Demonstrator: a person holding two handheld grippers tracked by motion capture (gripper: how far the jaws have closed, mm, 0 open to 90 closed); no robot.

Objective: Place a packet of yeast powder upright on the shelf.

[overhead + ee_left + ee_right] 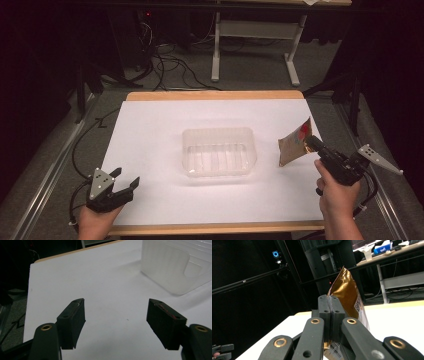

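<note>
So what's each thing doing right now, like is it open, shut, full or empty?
Left gripper: open, fingers spread wide, holding nothing, low over the table's near left corner.
Right gripper: shut on the snack packet.
Snack packet: pinched by one edge, held up right of the tub.
Clear plastic tub: upright, empty, mid-table.

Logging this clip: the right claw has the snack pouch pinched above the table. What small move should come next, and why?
Probably carry the pouch left until it hangs over the clear plastic tub. The right claw is shut on the pouch's edge, to the tub's right and not yet above it. The tub looks empty, and the left claw rests open nearby.
</note>
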